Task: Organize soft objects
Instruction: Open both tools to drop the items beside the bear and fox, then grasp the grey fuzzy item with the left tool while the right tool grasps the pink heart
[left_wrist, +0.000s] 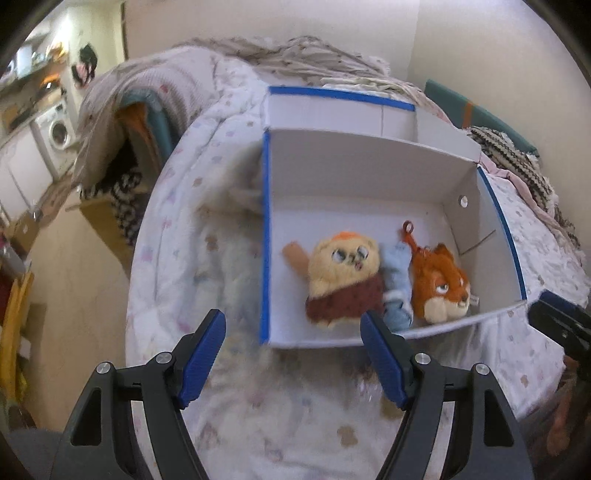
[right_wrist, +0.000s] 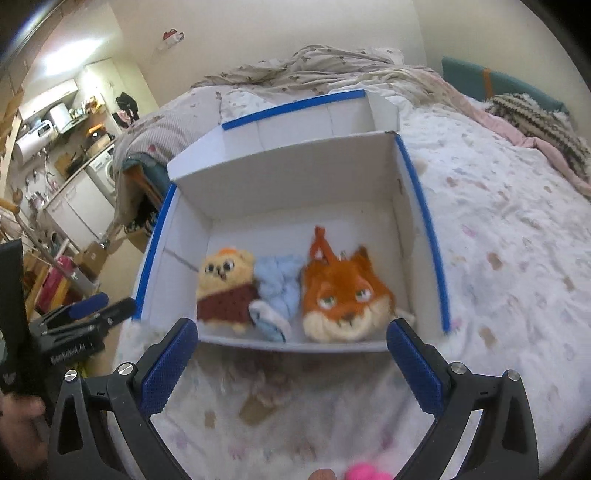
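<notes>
A white cardboard box with blue-taped edges stands open on the bed. Inside, side by side by the near wall, lie a yellow plush in a maroon outfit, a light blue soft item and an orange fox plush. My left gripper is open and empty, just short of the box's near left corner. My right gripper is open and empty, in front of the near wall. A pink soft thing shows at the bottom edge of the right wrist view.
The box rests on a white patterned quilt. Crumpled bedding and a striped knitted blanket lie at the far side. To the left the bed drops to the floor, with a kitchen and washing machine beyond.
</notes>
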